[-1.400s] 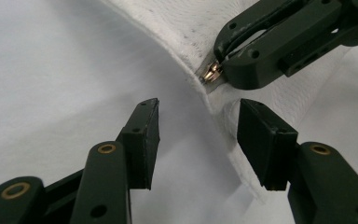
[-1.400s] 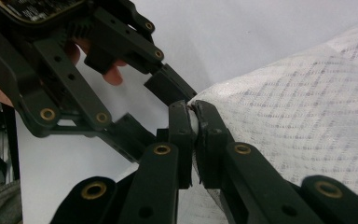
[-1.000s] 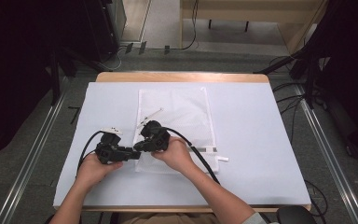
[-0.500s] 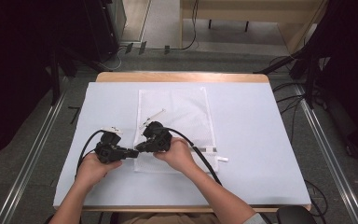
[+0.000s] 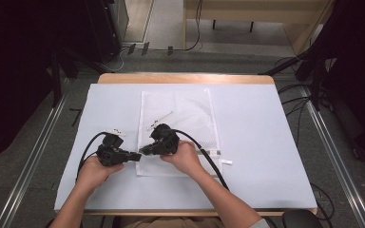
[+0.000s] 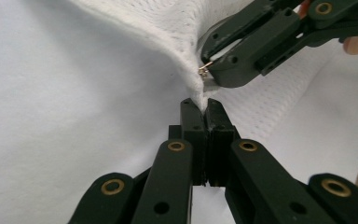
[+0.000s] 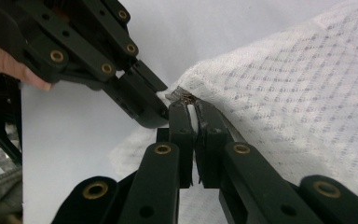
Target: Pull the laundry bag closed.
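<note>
A white mesh bag (image 5: 185, 118) lies flat on the white-covered table (image 5: 266, 133). Both grippers meet at its near left corner. My left gripper (image 6: 200, 105) has just been closing and is now shut on a raised fold of the mesh bag (image 6: 168, 28) at that corner. My right gripper (image 7: 189, 106) is shut on the small metal zipper pull (image 7: 182, 97) at the edge of the bag (image 7: 298, 93). In the high view the left gripper (image 5: 140, 155) and right gripper (image 5: 143, 150) point tip to tip, almost touching.
A white strip (image 5: 159, 119) lies on the bag's middle. Small white tags lie on the cover at the left (image 5: 114, 132) and to the right of the bag (image 5: 226, 162). Black cables (image 5: 209, 156) trail from the grippers. Dark stands flank the table.
Both hands have kept their place at the bag's near left corner. The left gripper's jaws look narrower than a second ago.
</note>
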A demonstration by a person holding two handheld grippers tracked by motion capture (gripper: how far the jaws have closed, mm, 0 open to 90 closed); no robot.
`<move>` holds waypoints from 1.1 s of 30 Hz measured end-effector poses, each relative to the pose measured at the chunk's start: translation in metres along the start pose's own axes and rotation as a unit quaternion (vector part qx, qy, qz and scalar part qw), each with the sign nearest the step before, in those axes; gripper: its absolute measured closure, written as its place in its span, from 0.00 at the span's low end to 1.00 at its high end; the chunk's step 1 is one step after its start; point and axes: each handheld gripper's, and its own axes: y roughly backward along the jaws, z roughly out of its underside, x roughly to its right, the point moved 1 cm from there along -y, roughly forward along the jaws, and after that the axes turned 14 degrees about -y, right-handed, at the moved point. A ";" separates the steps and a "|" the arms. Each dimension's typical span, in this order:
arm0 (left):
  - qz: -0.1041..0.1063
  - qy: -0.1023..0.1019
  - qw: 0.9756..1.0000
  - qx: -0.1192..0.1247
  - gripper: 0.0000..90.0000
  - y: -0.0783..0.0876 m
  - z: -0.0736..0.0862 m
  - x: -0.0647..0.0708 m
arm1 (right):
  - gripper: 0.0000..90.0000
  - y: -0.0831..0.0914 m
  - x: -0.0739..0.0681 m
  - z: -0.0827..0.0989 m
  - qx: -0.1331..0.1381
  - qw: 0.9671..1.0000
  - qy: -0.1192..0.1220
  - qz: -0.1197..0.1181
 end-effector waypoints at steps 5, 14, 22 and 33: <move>0.003 0.001 1.000 0.001 1.00 0.002 0.000 0.000 | 0.99 0.001 0.001 0.003 0.003 1.000 0.020 0.007; 0.009 -0.018 1.000 -0.001 0.92 -0.004 0.000 0.002 | 0.98 0.004 -0.005 0.002 -0.009 1.000 0.018 0.003; 0.008 -0.016 1.000 -0.004 0.96 -0.008 -0.001 0.001 | 0.98 0.002 -0.009 0.000 -0.016 0.999 0.040 -0.002; 0.022 -0.004 1.000 -0.002 0.99 -0.003 -0.001 -0.001 | 0.98 0.003 -0.003 0.001 -0.018 0.999 0.034 -0.005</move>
